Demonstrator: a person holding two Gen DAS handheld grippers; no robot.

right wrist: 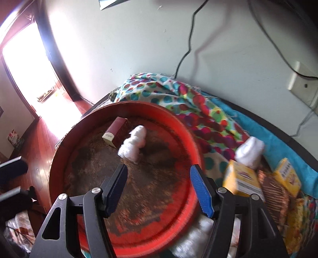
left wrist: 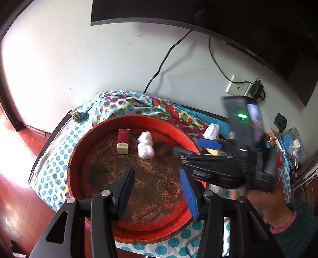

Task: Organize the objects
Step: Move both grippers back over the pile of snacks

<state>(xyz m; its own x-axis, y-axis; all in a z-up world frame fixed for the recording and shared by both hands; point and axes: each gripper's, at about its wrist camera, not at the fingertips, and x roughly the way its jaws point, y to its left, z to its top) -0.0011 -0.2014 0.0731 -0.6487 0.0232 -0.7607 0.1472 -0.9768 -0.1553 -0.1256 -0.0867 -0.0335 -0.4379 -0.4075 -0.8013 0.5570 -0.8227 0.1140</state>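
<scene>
A round red tray (left wrist: pixel 79 150) (right wrist: pixel 57 150) with a worn brown bottom lies on a dotted cloth. In it sit a dark red box with a cream end (left wrist: pixel 123 141) (right wrist: pixel 116 132) and a white plastic-wrapped bundle (left wrist: pixel 145 145) (right wrist: pixel 132 144). My left gripper (left wrist: pixel 157 186) is open and empty above the tray's near part. My right gripper (right wrist: pixel 159 188) is open and empty above the tray's right half; it also shows in the left wrist view (left wrist: pixel 198 147) at the tray's right rim. Right of the tray lie a white roll (left wrist: pixel 211 131) (right wrist: pixel 249 151) and yellow boxes (right wrist: pixel 241 181).
The dotted cloth (left wrist: pixel 127 105) (right wrist: pixel 159 89) covers a dark table against a white wall. A wall socket (left wrist: pixel 237 87) with a charger and hanging cables sits at right. A wall-mounted screen (left wrist: pixel 198 13) hangs above. Packets (right wrist: pixel 278 190) crowd the table's right end. Red wooden floor lies at left.
</scene>
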